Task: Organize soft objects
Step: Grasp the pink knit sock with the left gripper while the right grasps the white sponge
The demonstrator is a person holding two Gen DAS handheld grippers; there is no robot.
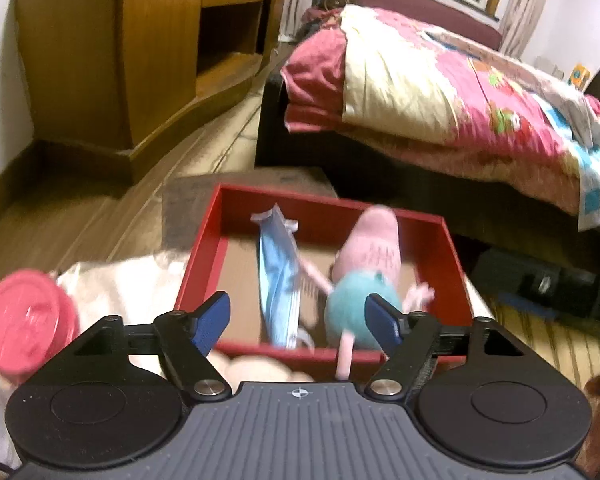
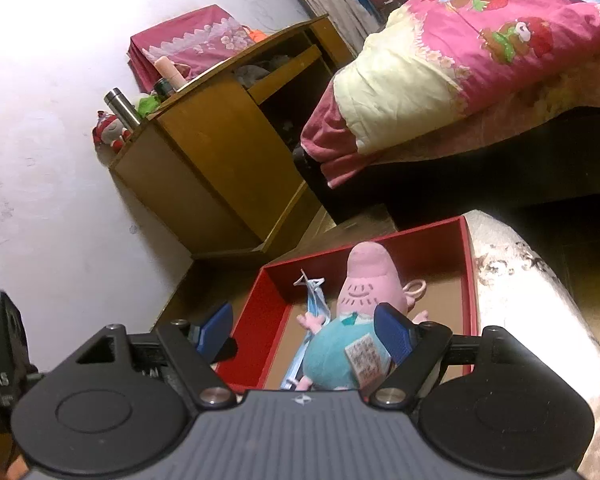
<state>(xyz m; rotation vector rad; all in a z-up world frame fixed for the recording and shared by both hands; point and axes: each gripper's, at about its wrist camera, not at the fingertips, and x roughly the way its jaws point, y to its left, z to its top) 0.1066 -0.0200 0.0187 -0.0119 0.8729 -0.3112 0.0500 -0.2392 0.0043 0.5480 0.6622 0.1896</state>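
Plush pig (image 1: 366, 276) lay in the red box (image 1: 204, 256), head toward twelve o'clock, teal body nearest me, with a blue face mask (image 1: 280, 276) just beside it at nine o'clock. I judged the pig light, soft and squashy, best pinched across its round teal belly, not by a thin pink leg; the mask looked flimsy and would slip unless taken by its folded body. My left gripper (image 1: 300, 322) hung over the box's near rim, angled downward, jaws spread and holding nothing. My right gripper (image 2: 306, 334) pointed down more shallowly, jaws also apart and empty, its six o'clock view filled by the pig's belly.
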